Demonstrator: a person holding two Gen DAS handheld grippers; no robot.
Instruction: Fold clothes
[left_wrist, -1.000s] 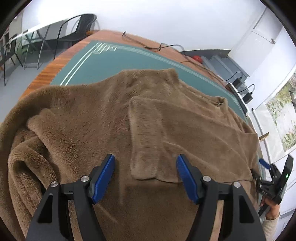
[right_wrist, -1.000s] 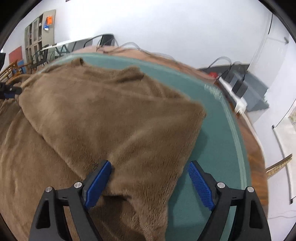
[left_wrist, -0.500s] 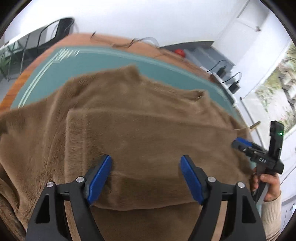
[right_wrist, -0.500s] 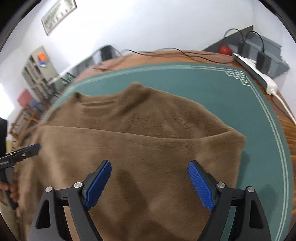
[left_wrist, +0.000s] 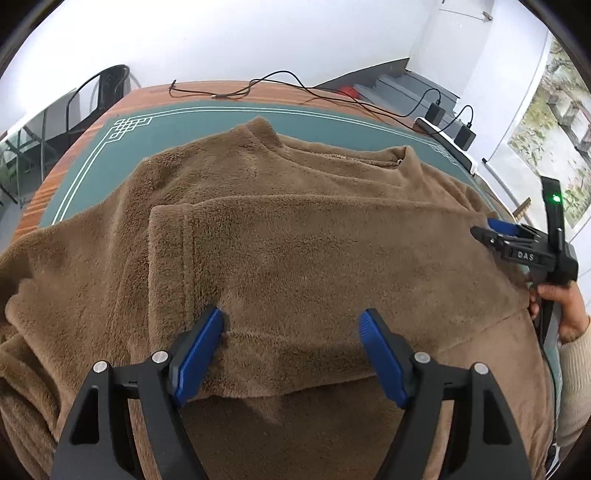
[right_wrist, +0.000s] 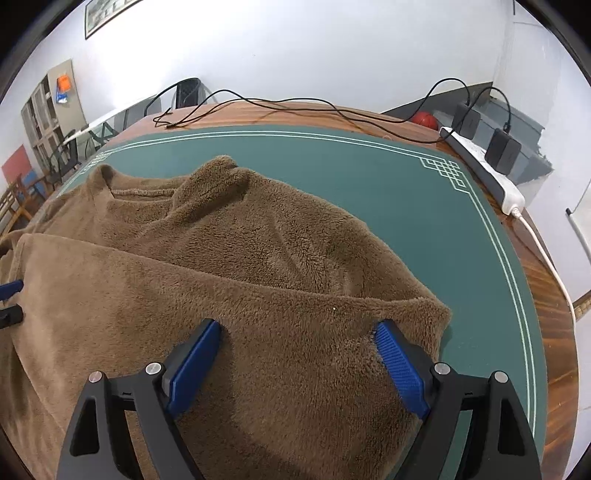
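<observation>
Wooden counter (right_wrist: 554, 328) covered by a green mat (right_wrist: 369, 166) with white border lines. Brown fleece sweater (right_wrist: 221, 277) lies beneath and ahead of the jaws; black cables (right_wrist: 277, 107) and white power strip (right_wrist: 484, 173) lie beyond.

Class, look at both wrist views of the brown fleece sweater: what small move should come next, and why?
Probably close both grippers on the folded-over fleece. The left gripper and right gripper are open, each straddling the sleeve laid across the brown fleece sweater, and neither grips cloth yet, so the next fold cannot start.
</observation>
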